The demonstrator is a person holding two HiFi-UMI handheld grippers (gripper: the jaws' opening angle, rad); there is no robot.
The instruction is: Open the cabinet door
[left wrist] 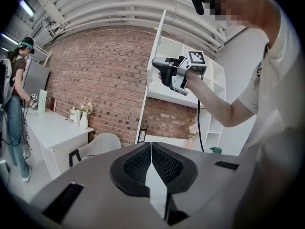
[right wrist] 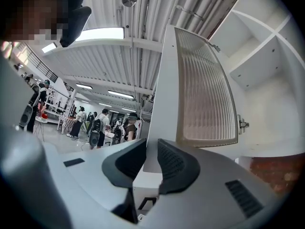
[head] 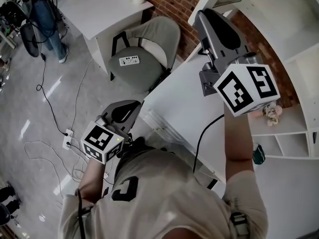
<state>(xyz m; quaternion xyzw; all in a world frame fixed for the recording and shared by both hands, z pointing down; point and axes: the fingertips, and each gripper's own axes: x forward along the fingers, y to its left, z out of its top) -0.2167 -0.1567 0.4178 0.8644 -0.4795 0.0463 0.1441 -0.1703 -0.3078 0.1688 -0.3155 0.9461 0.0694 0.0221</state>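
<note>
The white cabinet door (right wrist: 205, 89) has a ribbed glass panel and stands swung out from the open cabinet (right wrist: 267, 70). Its white frame edge runs down between the jaws of my right gripper (right wrist: 151, 149), which is shut on it, held high and level. From the head view the right gripper (head: 203, 18) reaches up to the door's edge (head: 207, 1). In the left gripper view that door (left wrist: 153, 75) stands edge-on beside the right gripper (left wrist: 164, 73). My left gripper (left wrist: 151, 146) is shut and holds nothing. It hangs low by my waist (head: 135, 105), away from the cabinet.
A white desk top (head: 184, 108) lies under the cabinet, with a grey chair (head: 147, 51) and a white table (head: 99, 4) beyond. Open shelves (head: 294, 138) hold flowers (head: 272, 114) and a teal object (head: 259, 154). A power strip (head: 67, 138) and cables lie on the floor. A person (head: 47, 14) stands far left.
</note>
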